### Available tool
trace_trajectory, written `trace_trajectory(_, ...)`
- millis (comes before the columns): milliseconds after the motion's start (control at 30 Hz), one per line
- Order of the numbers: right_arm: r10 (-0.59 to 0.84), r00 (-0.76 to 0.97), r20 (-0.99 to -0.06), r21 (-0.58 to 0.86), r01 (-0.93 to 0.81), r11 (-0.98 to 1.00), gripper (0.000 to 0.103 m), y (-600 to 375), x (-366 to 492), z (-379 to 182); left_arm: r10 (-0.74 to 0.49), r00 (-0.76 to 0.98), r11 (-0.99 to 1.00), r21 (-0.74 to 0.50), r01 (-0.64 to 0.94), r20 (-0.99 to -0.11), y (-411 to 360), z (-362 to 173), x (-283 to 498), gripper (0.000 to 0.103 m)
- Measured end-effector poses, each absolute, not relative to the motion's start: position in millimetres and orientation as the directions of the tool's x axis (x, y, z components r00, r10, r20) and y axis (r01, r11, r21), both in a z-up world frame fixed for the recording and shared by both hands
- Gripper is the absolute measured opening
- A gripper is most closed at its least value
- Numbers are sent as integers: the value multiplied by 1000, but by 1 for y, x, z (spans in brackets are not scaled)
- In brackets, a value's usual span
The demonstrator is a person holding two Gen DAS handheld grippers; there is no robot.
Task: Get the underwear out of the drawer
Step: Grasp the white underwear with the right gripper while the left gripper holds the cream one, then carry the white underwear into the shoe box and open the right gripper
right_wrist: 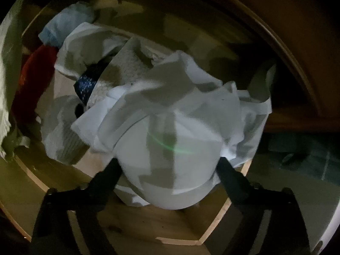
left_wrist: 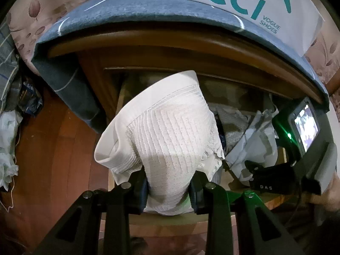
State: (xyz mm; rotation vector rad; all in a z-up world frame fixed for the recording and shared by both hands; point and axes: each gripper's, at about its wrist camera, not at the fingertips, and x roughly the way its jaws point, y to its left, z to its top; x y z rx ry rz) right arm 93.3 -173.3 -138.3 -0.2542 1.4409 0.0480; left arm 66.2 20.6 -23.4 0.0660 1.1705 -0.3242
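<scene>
One pair is out already. The left gripper [left_wrist: 169, 188] is clenched on a white lacy pair of underwear [left_wrist: 167, 131] and holds it up in the air, above the open drawer [left_wrist: 282, 156]. The cloth is bunched between the 2 fingers and flops up and over them. That pair looks clear of the drawer, but it isn't put down anywhere yet.

The right gripper [right_wrist: 167, 171] is down inside the drawer, pointing at the pile. Its fingers sit on either side of a pale blue-white pair [right_wrist: 170, 148], 1 finger on each edge of the bundle. The picture is dark & a bit blurry, so I can't tell if the fingers squeeze it yet or just stand round it. This pair lies on the drawer floor [right_wrist: 148, 229], so it's not out.

More stuff is left in there: a white rumpled piece [right_wrist: 80, 48], a dark blue dotted thing [right_wrist: 86, 84], something red [right_wrist: 36, 72] at the side, a light blue bit [right_wrist: 65, 25] at the back.

So I'd say: 1 pair lifted, 1 about to be grabbed, the rest to go.
</scene>
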Motion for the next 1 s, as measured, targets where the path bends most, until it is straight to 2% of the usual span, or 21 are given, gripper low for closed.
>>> trace_trajectory(267,-90,176,-980,-117,-149,982,39,-182,80,-132,-222,346,954,-131,268,-911,26,-25,69,31)
trace_trajectory(367,-61,210,-976,-89,-128,988,32,-186,72,-125,-224,346,955,-134,266,-911,26,-23,70,31)
trace_trajectory(533,-34,275,-961,-61,-91,994,26,-185,61,-109,-225,350,953,-132,271,-909,28,-23,70,31)
trace_trajectory(1000,45,394,-918,17,-74,997,24,-182,23,-22,-213,363,957,-119,263,-907,28,-26,69,31)
